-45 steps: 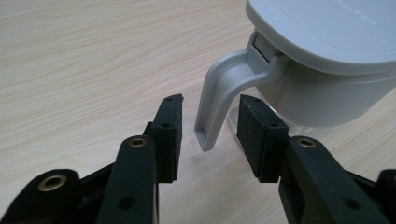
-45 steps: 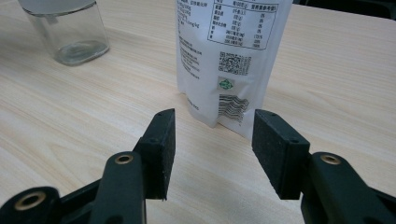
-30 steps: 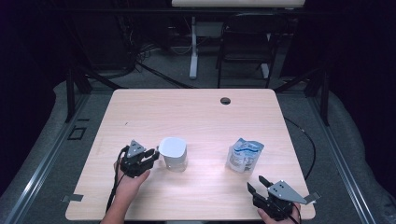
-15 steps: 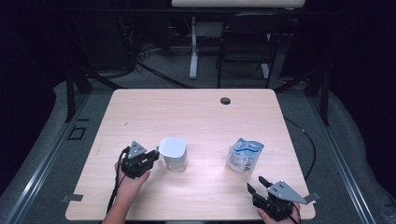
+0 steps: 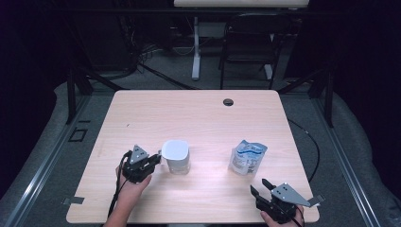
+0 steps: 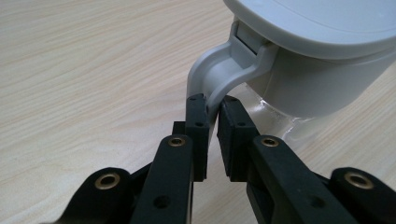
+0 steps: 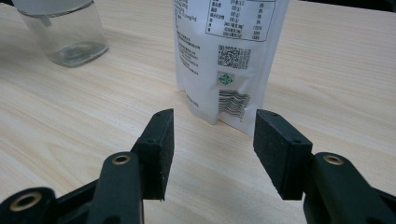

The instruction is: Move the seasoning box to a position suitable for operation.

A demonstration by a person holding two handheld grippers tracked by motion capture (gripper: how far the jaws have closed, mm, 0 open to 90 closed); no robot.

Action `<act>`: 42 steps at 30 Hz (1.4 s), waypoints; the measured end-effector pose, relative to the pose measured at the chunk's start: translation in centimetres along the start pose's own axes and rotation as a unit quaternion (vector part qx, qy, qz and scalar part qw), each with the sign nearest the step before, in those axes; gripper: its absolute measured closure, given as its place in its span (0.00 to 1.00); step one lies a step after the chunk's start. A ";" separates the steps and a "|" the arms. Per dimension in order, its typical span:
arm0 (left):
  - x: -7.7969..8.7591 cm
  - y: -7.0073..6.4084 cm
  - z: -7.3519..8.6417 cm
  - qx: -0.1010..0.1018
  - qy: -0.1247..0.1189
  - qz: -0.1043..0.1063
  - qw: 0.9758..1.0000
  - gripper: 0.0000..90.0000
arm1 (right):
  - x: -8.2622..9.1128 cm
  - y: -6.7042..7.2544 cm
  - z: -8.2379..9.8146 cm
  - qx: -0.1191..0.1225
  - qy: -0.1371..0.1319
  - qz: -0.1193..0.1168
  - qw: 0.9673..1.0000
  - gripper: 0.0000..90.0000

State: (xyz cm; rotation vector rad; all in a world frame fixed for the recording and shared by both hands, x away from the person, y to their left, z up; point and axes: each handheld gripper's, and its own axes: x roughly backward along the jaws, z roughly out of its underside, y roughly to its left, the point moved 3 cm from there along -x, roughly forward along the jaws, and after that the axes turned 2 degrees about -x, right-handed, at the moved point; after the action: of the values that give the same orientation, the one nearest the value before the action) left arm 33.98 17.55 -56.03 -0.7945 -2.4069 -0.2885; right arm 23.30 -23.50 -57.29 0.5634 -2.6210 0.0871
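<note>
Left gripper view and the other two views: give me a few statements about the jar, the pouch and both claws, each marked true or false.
1. The left claw is closed on the handle of the lidded jar. True; its jaws have just been closing and now pinch the handle.
2. The right claw grips the white pouch. False: its jaws stand open, short of the pouch, with nothing between them.
3. The pouch stands upright on the table. True.
4. The jar lies tipped on its side. False: it stands upright with its lid on top.
5. In the high view the jar is to the right of the pouch. False: the jar is to its left.
</note>
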 end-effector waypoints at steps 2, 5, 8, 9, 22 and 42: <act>0.0 -0.2 0.0 -0.005 -0.001 0.000 1.000 0.92 | 0.0 0.1 0.0 -0.001 -0.001 -0.001 1.000 0.53; -0.1 0.2 -0.1 0.004 0.000 0.009 1.000 0.92 | 0.0 0.1 0.0 -0.001 -0.001 -0.001 1.000 0.53; -0.2 0.4 -0.2 0.017 -0.001 0.019 1.000 0.89 | 0.0 0.1 0.0 -0.001 0.000 0.000 1.000 0.53; -0.2 0.4 -0.2 0.015 0.001 0.018 1.000 0.89 | 0.0 0.0 0.0 0.000 -0.001 0.001 1.000 0.53; -0.2 -0.1 -0.2 -0.001 -0.002 0.001 1.000 0.92 | 0.1 -0.2 0.1 -0.005 -0.002 0.002 1.000 0.53; 0.4 -1.4 0.3 0.010 -0.004 -0.009 1.000 0.93 | -0.1 0.3 0.2 0.000 0.000 -0.002 1.000 0.53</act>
State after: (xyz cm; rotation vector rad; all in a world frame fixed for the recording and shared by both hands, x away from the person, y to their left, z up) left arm 32.70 16.75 -56.04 -0.7657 -2.4225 -0.2675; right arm 23.20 -23.19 -57.52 0.5702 -2.6205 0.0859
